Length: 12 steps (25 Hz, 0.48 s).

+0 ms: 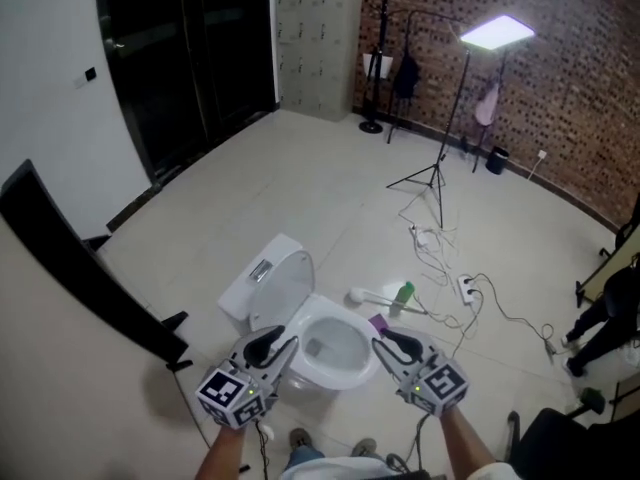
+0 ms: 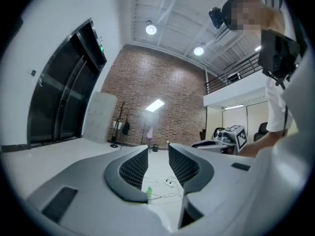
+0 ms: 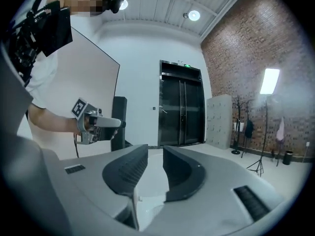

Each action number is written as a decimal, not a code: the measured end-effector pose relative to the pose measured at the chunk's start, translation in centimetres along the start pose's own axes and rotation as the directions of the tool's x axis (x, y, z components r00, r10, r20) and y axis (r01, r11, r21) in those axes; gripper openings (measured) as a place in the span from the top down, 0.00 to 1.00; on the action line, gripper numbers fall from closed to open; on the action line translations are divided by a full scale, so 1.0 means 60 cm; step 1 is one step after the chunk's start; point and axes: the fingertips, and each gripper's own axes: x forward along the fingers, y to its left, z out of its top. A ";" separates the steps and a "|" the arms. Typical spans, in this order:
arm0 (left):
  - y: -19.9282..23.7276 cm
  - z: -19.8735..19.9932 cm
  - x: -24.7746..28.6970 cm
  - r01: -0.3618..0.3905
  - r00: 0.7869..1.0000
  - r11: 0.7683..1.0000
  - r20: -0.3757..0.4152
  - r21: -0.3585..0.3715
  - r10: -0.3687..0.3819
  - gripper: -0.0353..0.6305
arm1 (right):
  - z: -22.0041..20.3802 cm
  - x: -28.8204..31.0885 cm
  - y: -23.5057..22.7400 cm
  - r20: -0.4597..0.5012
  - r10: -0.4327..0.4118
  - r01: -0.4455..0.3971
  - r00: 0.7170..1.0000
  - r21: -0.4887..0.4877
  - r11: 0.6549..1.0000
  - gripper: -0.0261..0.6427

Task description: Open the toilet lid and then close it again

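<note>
A white toilet stands on the floor below me in the head view. Its lid (image 1: 283, 286) is raised against the tank (image 1: 243, 286), and the bowl's seat ring (image 1: 335, 375) lies uncovered. My left gripper (image 1: 277, 345) hovers over the bowl's left side, apart from the lid, its jaws parted around nothing. My right gripper (image 1: 386, 344) hovers at the bowl's right side, also parted and empty. The left gripper view looks level across the room between empty jaws (image 2: 158, 150). Likewise the right gripper view, where the jaws (image 3: 155, 150) hold nothing.
A green bottle (image 1: 403, 294), a white brush (image 1: 362, 296) and a purple item (image 1: 378, 322) lie right of the toilet. Cables and a power strip (image 1: 465, 288) trail toward a light stand (image 1: 436, 178). A black panel (image 1: 85, 268) leans at left. A seated person's legs (image 1: 600, 320) show at right.
</note>
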 end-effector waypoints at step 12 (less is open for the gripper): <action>-0.139 -0.039 0.047 0.128 0.989 0.990 -0.080 0.065 -0.123 0.76 | -0.048 -0.118 -0.028 -0.038 -0.080 0.081 0.996 0.035 0.996 0.82</action>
